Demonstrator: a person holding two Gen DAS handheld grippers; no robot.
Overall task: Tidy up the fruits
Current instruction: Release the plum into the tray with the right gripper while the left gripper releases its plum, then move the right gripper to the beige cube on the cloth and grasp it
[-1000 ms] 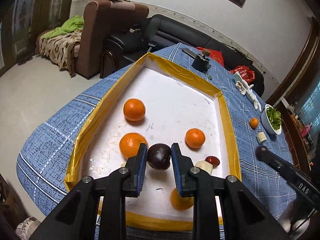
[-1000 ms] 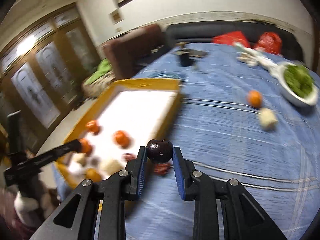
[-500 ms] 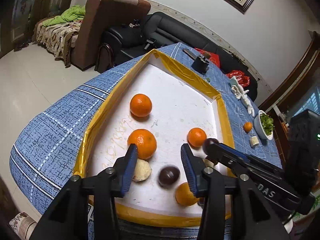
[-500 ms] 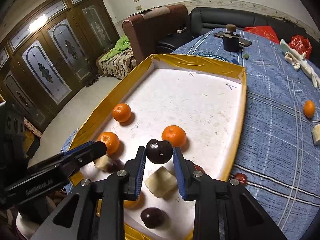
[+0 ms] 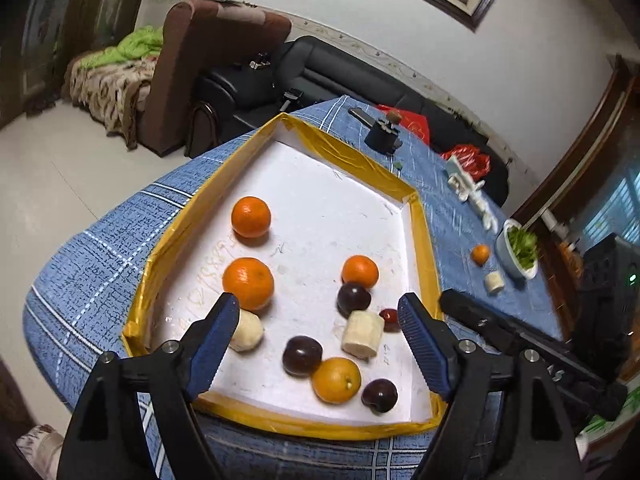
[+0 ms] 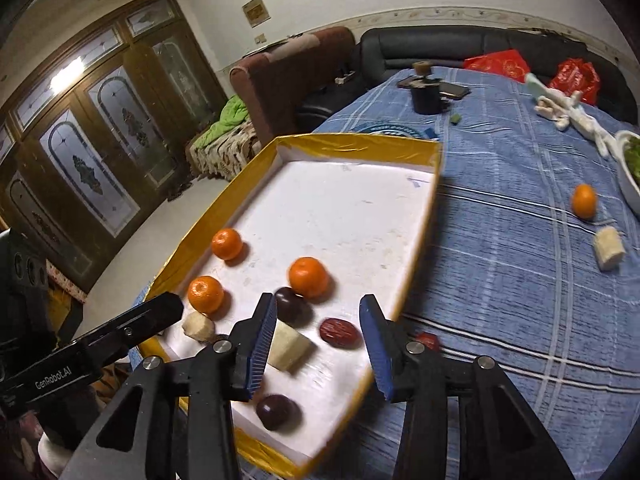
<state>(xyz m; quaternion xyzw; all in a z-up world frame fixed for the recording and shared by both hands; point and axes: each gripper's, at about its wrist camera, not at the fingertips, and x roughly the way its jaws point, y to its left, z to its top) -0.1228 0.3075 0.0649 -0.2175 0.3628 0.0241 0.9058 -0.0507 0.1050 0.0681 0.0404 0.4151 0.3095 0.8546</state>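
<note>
Reading "GenRobot.AI", the left gripper (image 6: 176, 312) overhangs the tray (image 6: 420, 264).

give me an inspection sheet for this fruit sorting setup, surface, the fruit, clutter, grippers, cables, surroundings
Surface: table under a blue checked cloth.
Job's things: yellow-rimmed white tray holds four oranges, three dark plums, a red date and two pale fruit chunks. Still on the cloth: one orange, one pale chunk and a small red fruit by the tray's edge.
Clutter: white bowl of greens, black holder, phone, red bags, white rag.
Grippers: left gripper open and empty; right gripper open and empty, both above the tray's near end.
Cables: nothing seen.
Surroundings: black sofa, brown armchair, glass-panelled doors.
</note>
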